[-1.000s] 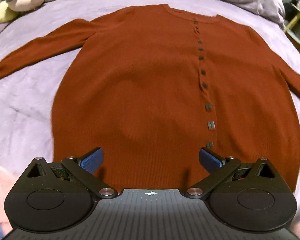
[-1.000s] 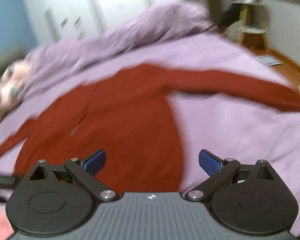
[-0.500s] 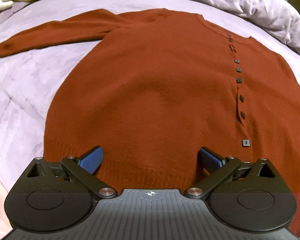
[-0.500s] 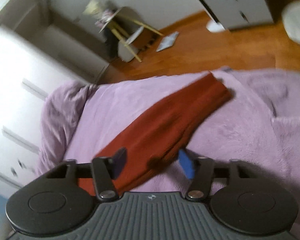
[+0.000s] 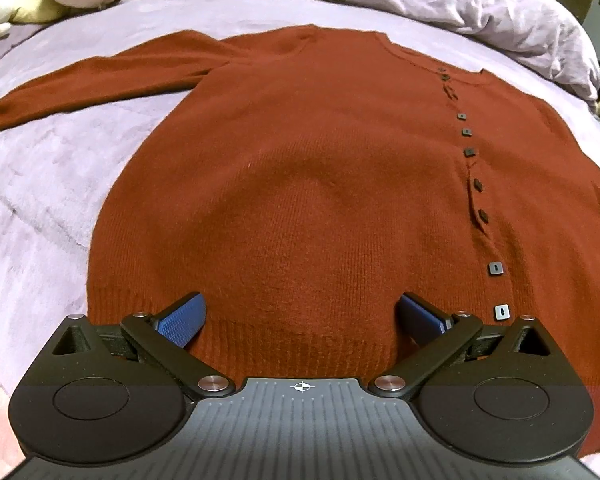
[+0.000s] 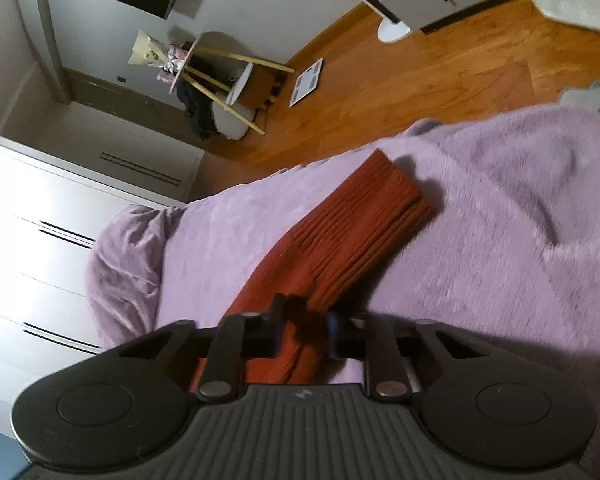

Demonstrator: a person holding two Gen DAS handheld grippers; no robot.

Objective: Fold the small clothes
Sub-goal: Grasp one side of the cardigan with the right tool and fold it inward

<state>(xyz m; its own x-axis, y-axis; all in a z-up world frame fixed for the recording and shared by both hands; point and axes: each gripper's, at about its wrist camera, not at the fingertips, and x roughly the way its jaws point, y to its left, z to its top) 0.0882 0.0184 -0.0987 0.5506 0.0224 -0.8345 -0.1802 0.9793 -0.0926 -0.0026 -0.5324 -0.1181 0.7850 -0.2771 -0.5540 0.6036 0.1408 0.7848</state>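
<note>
Soft limp knit cardigan (image 5: 300, 184) on bed (image 5: 40, 200): right hand-held gripper (image 6: 304, 334) clamped on sleeve (image 6: 340, 240) near cuff, left hand-held gripper (image 5: 300, 318) spread apart over near hem, best taken at the edges.

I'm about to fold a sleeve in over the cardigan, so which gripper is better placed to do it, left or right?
Right. The right gripper is shut on the sleeve just behind its ribbed cuff. The left gripper is open above the cardigan hem, holding nothing.
</note>
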